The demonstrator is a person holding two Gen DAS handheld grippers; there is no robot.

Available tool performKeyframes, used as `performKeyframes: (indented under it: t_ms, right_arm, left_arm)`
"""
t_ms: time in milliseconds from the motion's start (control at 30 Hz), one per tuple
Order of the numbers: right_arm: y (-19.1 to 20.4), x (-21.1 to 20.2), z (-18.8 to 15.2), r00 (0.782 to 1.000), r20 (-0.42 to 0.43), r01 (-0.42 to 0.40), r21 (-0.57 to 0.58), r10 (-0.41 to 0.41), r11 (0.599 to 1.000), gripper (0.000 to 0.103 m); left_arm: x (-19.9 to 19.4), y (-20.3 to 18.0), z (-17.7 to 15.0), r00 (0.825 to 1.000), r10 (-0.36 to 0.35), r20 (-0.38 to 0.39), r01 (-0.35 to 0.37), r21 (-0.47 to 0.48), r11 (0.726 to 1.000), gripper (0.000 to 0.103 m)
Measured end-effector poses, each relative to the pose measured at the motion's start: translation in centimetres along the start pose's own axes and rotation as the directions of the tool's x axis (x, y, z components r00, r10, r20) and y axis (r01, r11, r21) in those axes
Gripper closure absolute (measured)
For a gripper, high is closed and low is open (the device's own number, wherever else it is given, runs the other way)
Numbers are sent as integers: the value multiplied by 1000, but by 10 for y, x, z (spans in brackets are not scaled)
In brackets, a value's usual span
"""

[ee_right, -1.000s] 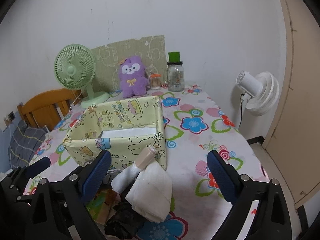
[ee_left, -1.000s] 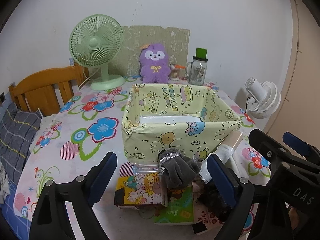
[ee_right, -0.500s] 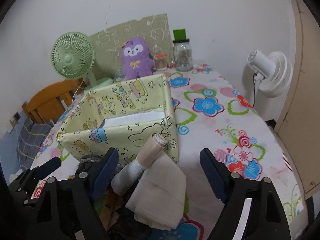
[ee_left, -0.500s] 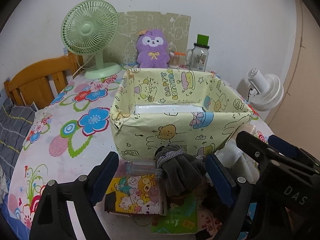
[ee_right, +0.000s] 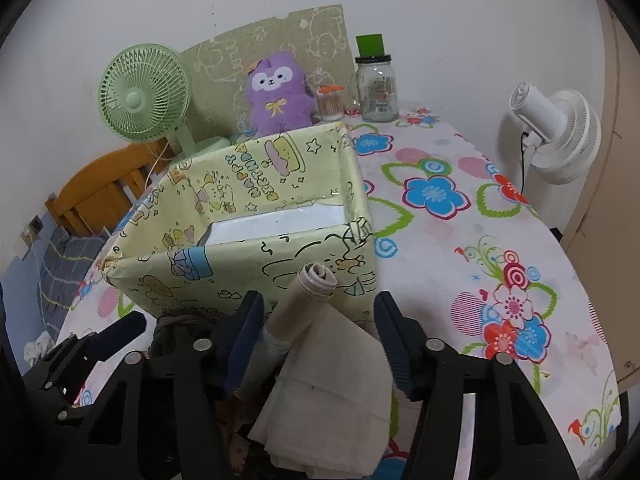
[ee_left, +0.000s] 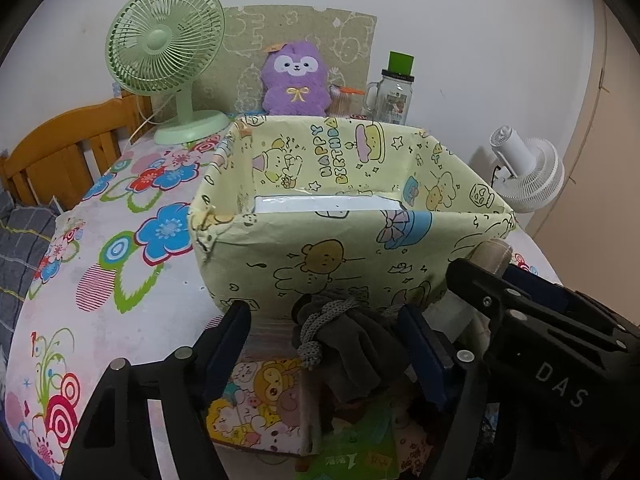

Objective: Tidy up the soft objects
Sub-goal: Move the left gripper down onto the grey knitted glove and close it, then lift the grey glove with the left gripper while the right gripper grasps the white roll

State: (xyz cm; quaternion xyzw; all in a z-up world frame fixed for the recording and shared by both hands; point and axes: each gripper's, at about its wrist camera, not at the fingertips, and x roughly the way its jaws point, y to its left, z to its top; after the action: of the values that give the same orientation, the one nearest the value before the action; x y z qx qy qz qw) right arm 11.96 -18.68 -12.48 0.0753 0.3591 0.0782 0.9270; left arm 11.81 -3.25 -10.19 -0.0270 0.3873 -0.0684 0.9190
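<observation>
A yellow cartoon-print box [ee_left: 344, 216] stands open on the floral table; it also shows in the right wrist view [ee_right: 248, 240]. In front of it lies a pile of soft things. My left gripper [ee_left: 326, 344] is open, its fingers either side of a dark grey knotted cloth [ee_left: 352, 344]. My right gripper [ee_right: 318, 332] is open around a rolled beige cloth [ee_right: 304, 296] and a folded white cloth [ee_right: 332, 392]. The right gripper's body [ee_left: 552, 352] sits close at right in the left wrist view.
A green desk fan [ee_left: 168, 60], a purple plush [ee_left: 296, 80], a glass jar with green lid [ee_left: 394, 88] and a toothpick jar stand at the back wall. A white fan [ee_right: 556, 132] is off the table's right. Colourful cartoon packets [ee_left: 264, 400] lie under the grey cloth.
Both grippers have moved forward and down toward the pile. Their fingers have narrowed and now flank the grey cloth and the rolled cloth.
</observation>
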Motion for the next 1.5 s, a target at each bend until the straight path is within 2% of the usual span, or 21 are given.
performKeyframes:
  t_ms: [133,200,300,433,833,1500]
  right_arm:
    - [2,5,0,1000,-13,-13,-1,13,1000,60]
    - [4,6,-1,1000,-18,-20,-2,20,1000,66]
    - [4,7,-1,1000,-20,-20,-4,20,1000,74]
    - [3,6,0,1000,-18,-21,1,21,1000,78]
    - [7,-7,-1,1000,13,-18,8,18,1000,87]
    - [20,-52,4,994,103,-20,-2,20,1000,90]
  left_arm:
    - [2,-3,0,1000,-20,-10,21,10,1000,37]
    - [3,-5,0,999,-34,-15,34,16,999,46]
    - [3,-9,0,999,-34,-13,35,28,999,48]
    - [1,-9,0,999,-33,-9,34,27,999,53]
    - [-12,-9,0,999,-22,26,22,27,999,59]
    - [-52,-9,6,993,-14,119,10,31,999,63]
